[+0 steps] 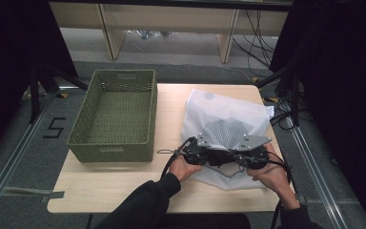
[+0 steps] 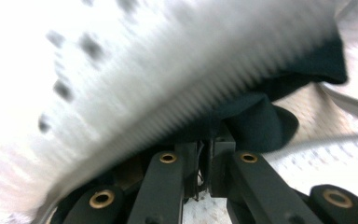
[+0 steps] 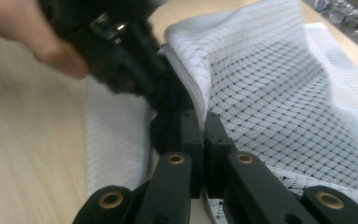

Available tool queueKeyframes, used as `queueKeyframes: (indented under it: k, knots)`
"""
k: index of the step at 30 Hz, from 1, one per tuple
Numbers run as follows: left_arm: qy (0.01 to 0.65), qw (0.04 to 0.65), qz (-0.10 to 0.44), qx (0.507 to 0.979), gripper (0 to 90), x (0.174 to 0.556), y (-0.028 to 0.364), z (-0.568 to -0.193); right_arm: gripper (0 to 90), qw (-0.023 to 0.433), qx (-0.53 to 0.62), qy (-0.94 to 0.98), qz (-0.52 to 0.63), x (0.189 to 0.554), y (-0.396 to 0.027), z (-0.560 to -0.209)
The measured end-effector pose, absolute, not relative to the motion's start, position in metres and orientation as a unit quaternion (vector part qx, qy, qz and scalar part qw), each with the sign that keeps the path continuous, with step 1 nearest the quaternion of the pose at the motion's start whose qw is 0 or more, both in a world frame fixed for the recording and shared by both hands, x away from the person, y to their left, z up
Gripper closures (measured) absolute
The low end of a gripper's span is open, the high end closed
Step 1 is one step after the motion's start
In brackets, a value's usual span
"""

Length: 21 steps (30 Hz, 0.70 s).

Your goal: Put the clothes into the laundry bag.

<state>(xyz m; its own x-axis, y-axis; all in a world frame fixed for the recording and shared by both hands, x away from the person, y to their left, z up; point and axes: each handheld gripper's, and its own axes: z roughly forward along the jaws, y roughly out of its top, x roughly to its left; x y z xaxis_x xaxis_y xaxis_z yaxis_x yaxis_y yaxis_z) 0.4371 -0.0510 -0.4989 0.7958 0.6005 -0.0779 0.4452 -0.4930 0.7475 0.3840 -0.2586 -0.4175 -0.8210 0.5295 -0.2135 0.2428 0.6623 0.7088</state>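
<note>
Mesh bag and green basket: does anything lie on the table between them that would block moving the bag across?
Nothing visible does. The mesh bag lies right of the green basket with bare table between them. The left gripper and right gripper are both closed on the bag's near edge.

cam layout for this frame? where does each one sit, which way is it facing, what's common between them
High view: fixed above the person's side, facing forward and down on table, green basket, white mesh bag; both hands, left gripper, right gripper.
Left gripper view: on the left gripper, along its closed jaws into blurred bag.
Right gripper view: on the right gripper, jaws pinching the bag edge, left gripper beyond.
Shared: bag.
</note>
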Motion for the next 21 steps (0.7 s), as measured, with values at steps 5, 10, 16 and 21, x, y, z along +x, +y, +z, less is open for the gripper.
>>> queueKeyframes:
  k: [5,10,16,21]
  knots:
    - [0.309,0.4,0.096,0.857,84.8,0.438,-0.044,-0.499,90.0,0.177,0.222,0.895,0.344,0.383,-0.258,-0.428]
    - [0.297,0.402,0.086,0.861,75.7,0.425,-0.033,-0.491,90.0,0.148,0.226,0.909,0.317,0.383,-0.252,-0.453]
    - [0.262,0.39,0.067,0.88,59.3,0.395,-0.01,-0.484,90.0,0.134,0.231,0.917,0.296,0.388,-0.246,-0.466]
    - [0.248,0.378,0.064,0.89,43.4,0.39,-0.01,-0.493,90.0,0.129,0.238,0.918,0.289,0.395,-0.24,-0.472]
